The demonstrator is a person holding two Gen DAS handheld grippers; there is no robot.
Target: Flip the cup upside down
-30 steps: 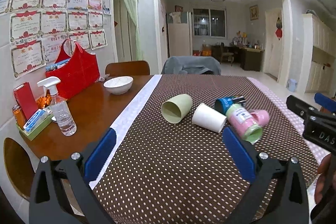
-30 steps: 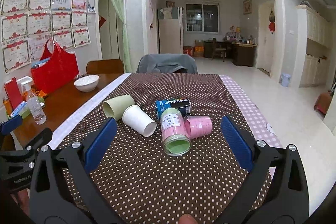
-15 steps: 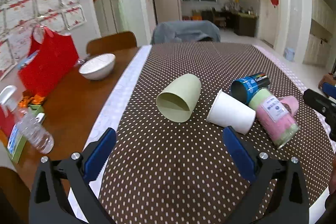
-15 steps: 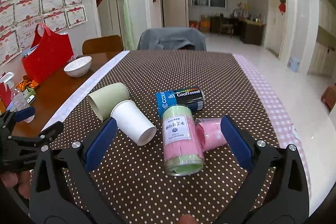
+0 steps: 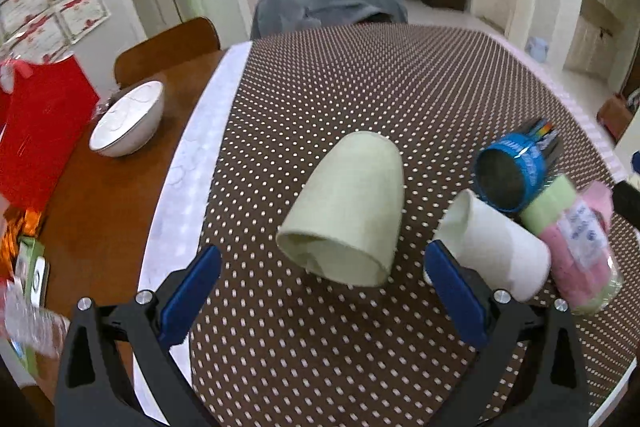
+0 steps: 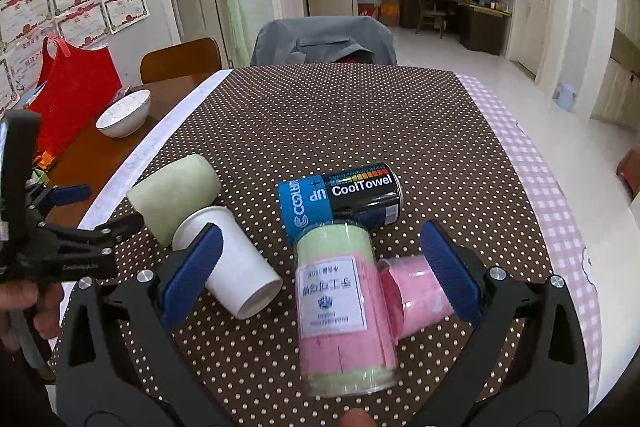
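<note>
A pale green cup [image 5: 348, 211] lies on its side on the brown polka-dot tablecloth [image 5: 320, 347], its open mouth facing the left gripper [image 5: 320, 283], whose blue-padded jaws stand wide apart just short of the rim, touching nothing. Right beside the green cup lies a white paper cup [image 6: 228, 263], also tipped over. The right gripper [image 6: 320, 267] hangs over the neighbouring clutter with its jaws likewise spread and empty: a blue and black CoolTowel can [image 6: 344, 199], a clear tube of pink and green towels [image 6: 340, 311] and a pink cup [image 6: 416, 291], all on their sides. Off to the left on bare wood sit a white bowl [image 5: 128, 119] and a red bag [image 5: 40, 131]
</note>
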